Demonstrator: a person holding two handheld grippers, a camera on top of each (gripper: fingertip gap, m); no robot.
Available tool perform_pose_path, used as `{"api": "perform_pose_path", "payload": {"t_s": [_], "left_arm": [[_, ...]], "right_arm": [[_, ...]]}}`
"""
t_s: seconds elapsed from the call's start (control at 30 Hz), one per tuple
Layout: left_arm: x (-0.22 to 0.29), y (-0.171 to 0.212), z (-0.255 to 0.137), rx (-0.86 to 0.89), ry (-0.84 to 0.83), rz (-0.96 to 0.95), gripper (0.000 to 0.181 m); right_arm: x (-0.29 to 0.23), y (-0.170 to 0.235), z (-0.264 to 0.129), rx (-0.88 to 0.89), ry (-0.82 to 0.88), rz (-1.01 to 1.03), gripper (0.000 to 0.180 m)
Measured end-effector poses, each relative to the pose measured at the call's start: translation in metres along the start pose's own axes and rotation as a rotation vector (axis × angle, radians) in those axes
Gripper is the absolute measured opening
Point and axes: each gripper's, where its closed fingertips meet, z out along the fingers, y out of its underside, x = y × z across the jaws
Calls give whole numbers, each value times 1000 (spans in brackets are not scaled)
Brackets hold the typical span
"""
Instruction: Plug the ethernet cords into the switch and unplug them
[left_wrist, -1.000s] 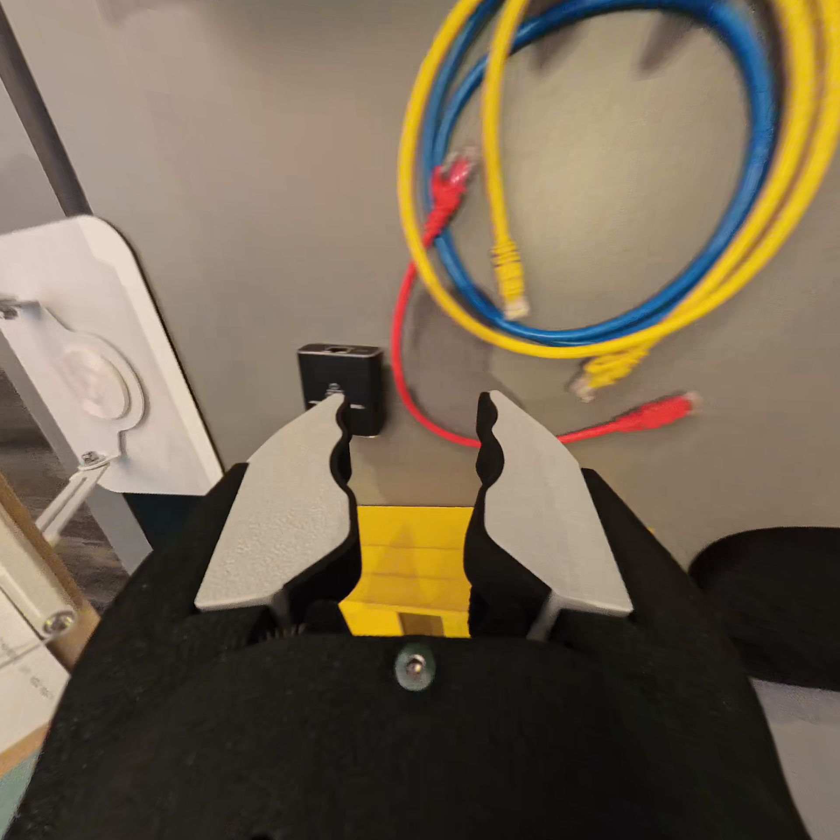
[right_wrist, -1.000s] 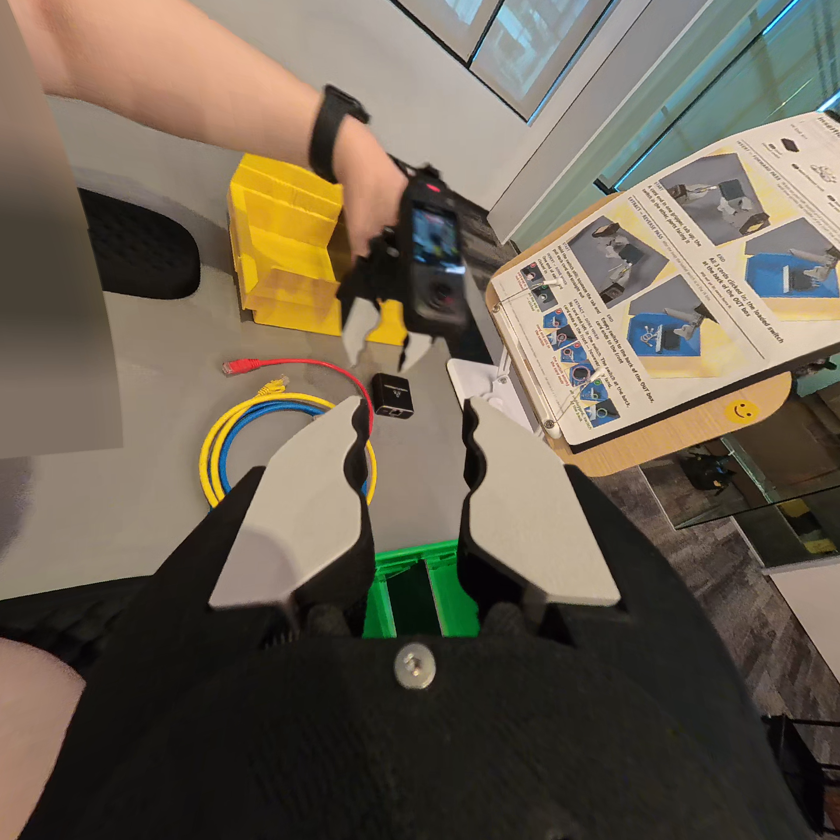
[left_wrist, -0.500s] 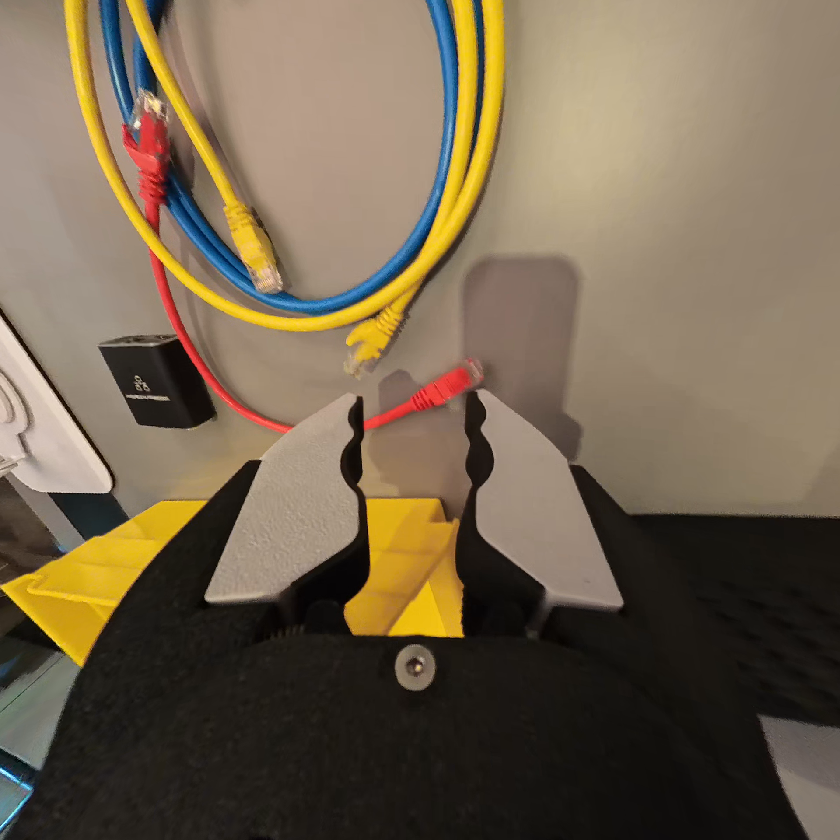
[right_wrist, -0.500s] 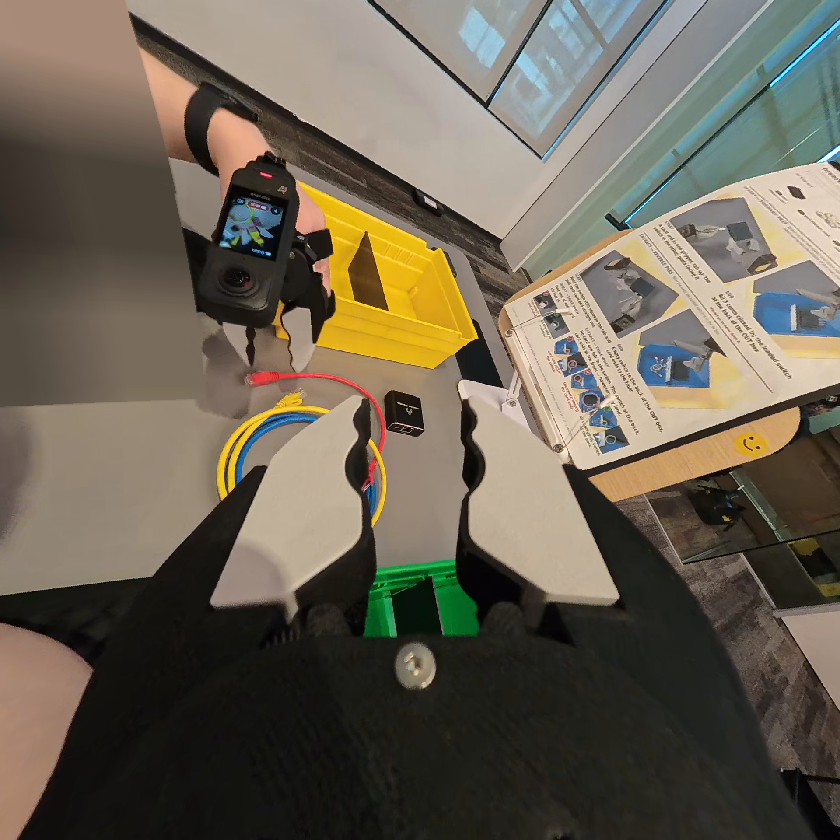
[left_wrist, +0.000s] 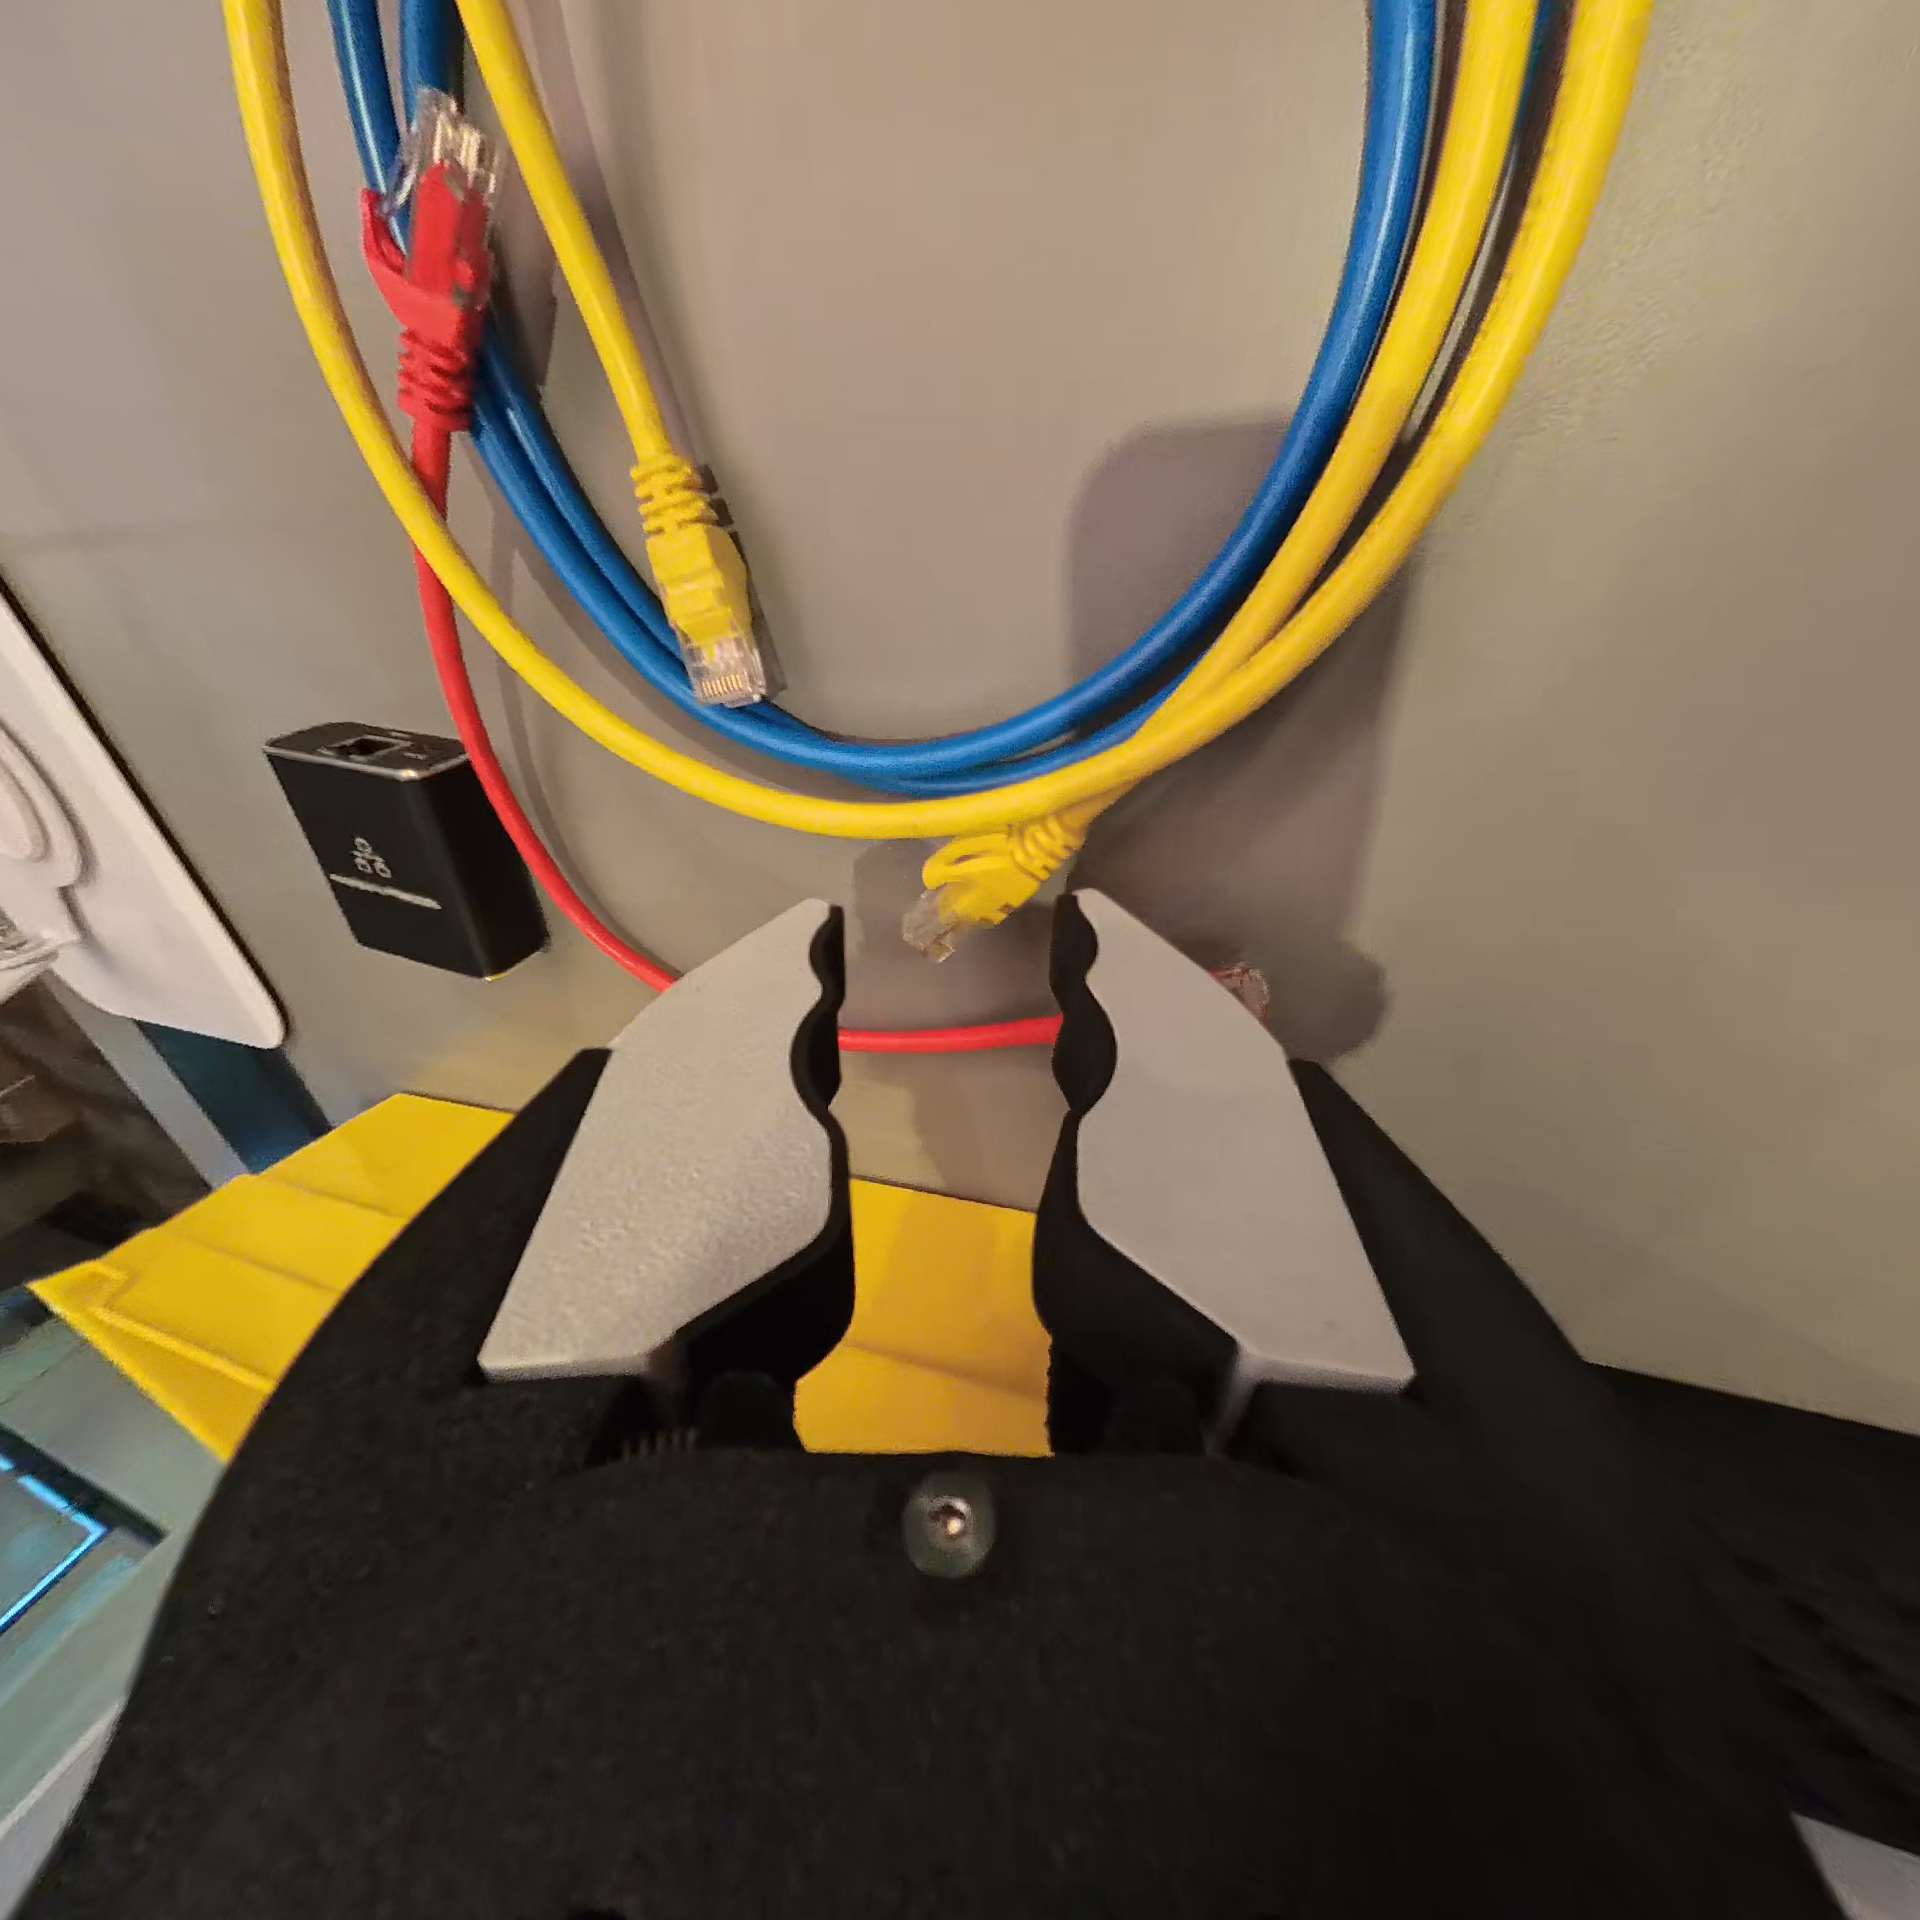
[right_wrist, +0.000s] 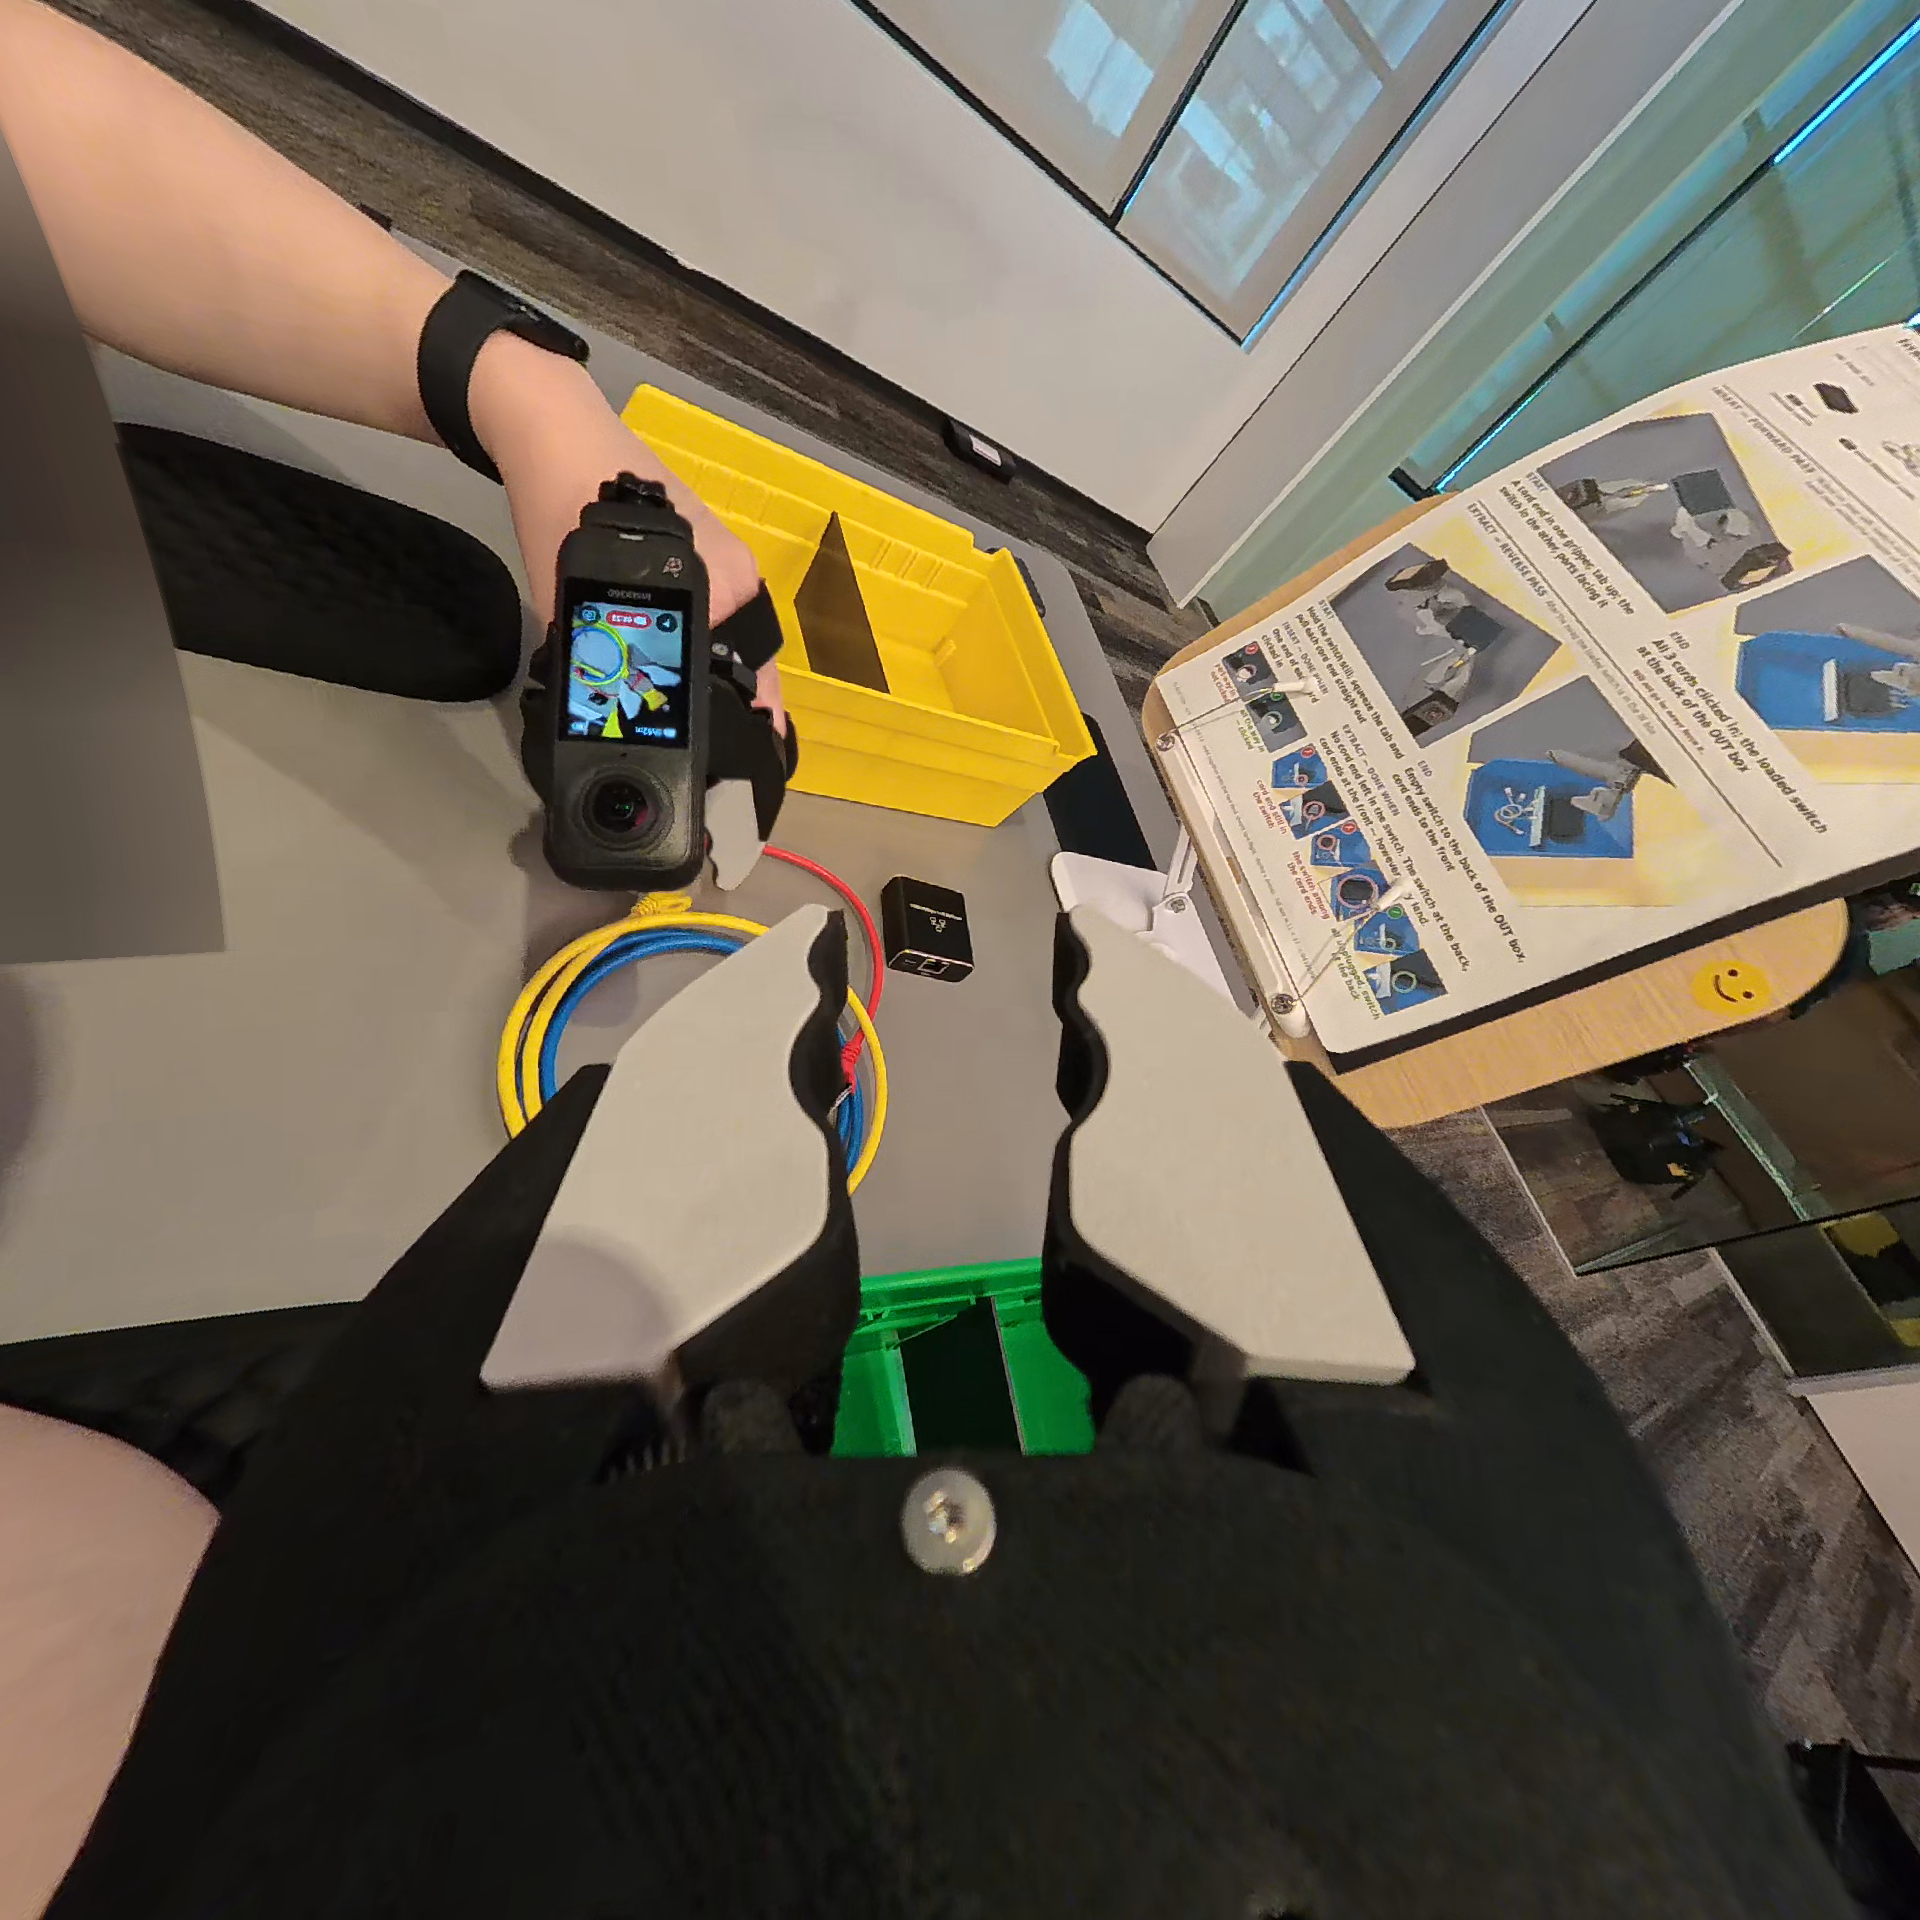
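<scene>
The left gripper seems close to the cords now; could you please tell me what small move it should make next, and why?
Probably ease the left gripper forward and down so its open fingers straddle the yellow plug lying just ahead of them, then close. Nothing is held yet, and the black switch sits off to the side with its port empty, so a cord end has to be picked up first.

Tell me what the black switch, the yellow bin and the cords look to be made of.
Black switch: looks like metal with a satin finish, going by the soft sheen and crisp edges; it could be plastic.
Yellow bin: moulded plastic, glossy, with ribbed walls and a uniform colour.
Cords: flexible smooth plastic or rubber jackets that coil loosely, with clear hard plastic plug tips.
</scene>
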Motion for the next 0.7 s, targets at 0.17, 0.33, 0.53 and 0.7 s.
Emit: {"api": "perform_pose_path", "payload": {"t_s": [0.17, 0.33, 0.53, 0.7], "left_arm": [[2, -5, 3, -32, 45, 15, 34], [1, -13, -6, 38, 75, -12, 31], [-27, -32, -11, 128, 107, -132, 31], [-38, -46, 11, 68, 108, -99, 31]], "right_arm": [[-4, 0, 0, -7, -12, -9, 39], [-4, -2, -6, 21, -7, -11, 38], [-6, -3, -6, 20, -16, -22, 38], [-8, -2, -7, 17, -19, -25, 38]]}}
